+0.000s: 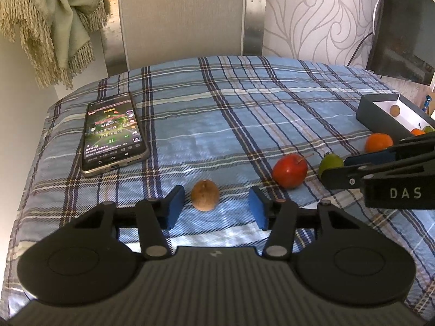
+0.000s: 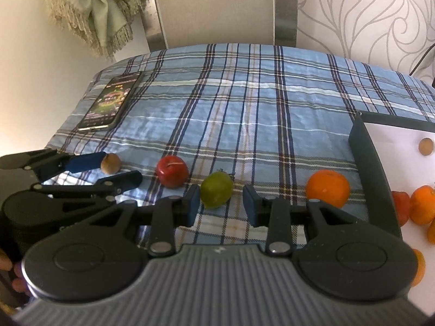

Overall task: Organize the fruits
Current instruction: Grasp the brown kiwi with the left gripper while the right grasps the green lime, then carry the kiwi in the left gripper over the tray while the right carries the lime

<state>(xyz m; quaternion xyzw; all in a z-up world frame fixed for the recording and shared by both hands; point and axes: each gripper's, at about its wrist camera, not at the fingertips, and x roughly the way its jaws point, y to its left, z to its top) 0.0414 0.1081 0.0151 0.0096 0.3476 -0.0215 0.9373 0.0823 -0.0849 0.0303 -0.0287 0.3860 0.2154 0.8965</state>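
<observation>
A blue plaid cloth (image 1: 244, 114) covers the surface ahead of the grippers. A phone (image 1: 114, 133) lies flat on it, ahead and to the left, its screen lit and facing up. Further ahead, past the cloth's far edge, stands a pale panel (image 1: 182, 16) with metal strips (image 1: 254, 13) on either side. To the upper left a green fringed shawl (image 1: 51, 19) hangs bunched against the white wall. To the upper right is wallpaper (image 1: 320, 13) with a grey swirl pattern, and at the far right a dark screen (image 1: 405, 32) leans near it, with a thin cable (image 1: 361, 44) running down beside it
</observation>
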